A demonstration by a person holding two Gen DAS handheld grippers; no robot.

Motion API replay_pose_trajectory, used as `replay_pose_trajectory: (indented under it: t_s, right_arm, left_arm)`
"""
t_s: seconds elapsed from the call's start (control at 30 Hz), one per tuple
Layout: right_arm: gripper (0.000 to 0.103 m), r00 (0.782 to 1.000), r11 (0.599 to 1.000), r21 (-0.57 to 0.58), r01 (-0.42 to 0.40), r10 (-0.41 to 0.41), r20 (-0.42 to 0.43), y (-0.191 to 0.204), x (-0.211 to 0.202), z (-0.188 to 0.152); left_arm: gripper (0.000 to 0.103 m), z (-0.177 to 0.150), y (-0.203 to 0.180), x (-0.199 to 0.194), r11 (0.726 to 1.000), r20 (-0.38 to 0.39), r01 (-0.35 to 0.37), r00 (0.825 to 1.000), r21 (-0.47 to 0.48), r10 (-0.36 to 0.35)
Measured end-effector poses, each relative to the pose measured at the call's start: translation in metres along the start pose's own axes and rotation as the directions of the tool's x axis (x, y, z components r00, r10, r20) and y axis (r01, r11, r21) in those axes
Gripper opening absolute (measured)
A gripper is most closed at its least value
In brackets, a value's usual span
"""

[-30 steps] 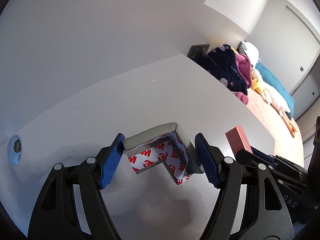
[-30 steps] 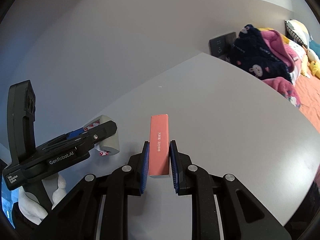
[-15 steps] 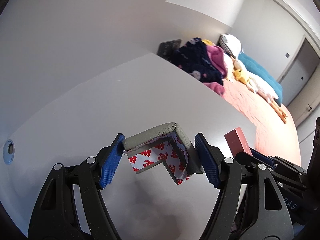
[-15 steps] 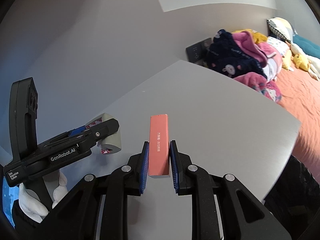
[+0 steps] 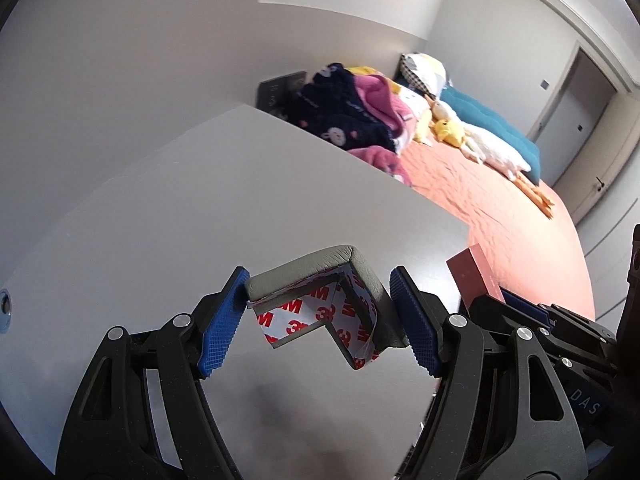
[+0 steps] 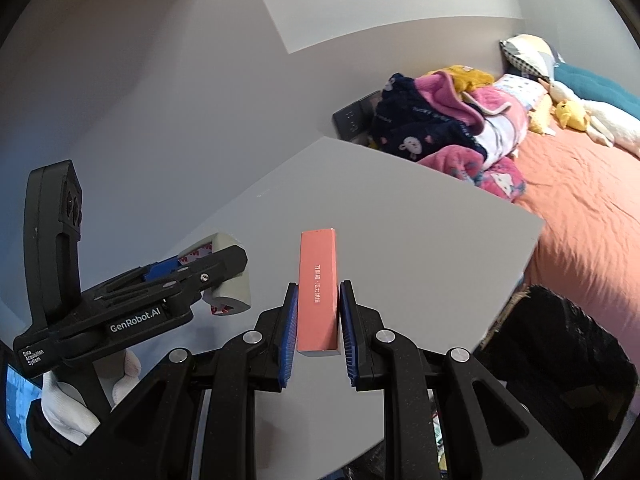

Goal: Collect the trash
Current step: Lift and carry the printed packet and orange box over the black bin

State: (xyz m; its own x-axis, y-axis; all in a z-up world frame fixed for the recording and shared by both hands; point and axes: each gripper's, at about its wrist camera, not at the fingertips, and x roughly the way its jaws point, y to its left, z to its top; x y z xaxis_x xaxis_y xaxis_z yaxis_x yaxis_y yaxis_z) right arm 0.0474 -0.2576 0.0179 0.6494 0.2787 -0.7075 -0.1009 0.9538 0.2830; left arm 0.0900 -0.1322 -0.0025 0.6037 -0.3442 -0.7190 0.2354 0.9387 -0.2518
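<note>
My left gripper (image 5: 320,320) is shut on a grey foam corner guard (image 5: 320,268) with red-and-white 3M backing, held above the white table (image 5: 200,208). My right gripper (image 6: 318,320) is shut on a slim pink box (image 6: 318,280) with white lettering, also held above the table (image 6: 400,208). The pink box (image 5: 474,276) shows at the right of the left wrist view, and the corner guard (image 6: 232,280) and left gripper (image 6: 192,276) show at the left of the right wrist view. The two grippers are side by side.
A bed with an orange sheet (image 6: 580,200) lies past the table's right edge, with piled blankets (image 6: 440,120), plush toys (image 5: 480,140) and pillows. A dark bag or bin (image 6: 560,360) sits below the table's right corner. A dark wall panel (image 6: 352,116) is behind the table.
Both grippers have swung to the right with their loads; more of the bed, the table's right edge and the dark bin have come into view. Both grips are unchanged.
</note>
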Motion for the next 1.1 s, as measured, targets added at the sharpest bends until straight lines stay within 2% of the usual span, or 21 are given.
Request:
replay_pose_trajectory:
  t_s: [0.6,1.1]
  right_arm:
    - [0.021,0.993,0.991,0.095,0.095,-0.101,0.064,-0.063,-0.057,-0.017]
    - [0.021,0.976,0.968,0.19,0.167,-0.19,0.11,-0.108,-0.097,-0.03]
  left_arm:
    - [0.071,-0.005,-0.082,0.012,0.986,-0.031,0.108,0.994,0.123,-0.105]
    - [0.071,-0.007,-0.145,0.027,0.953,-0.073,0.193,0.981,0.233,-0.181]
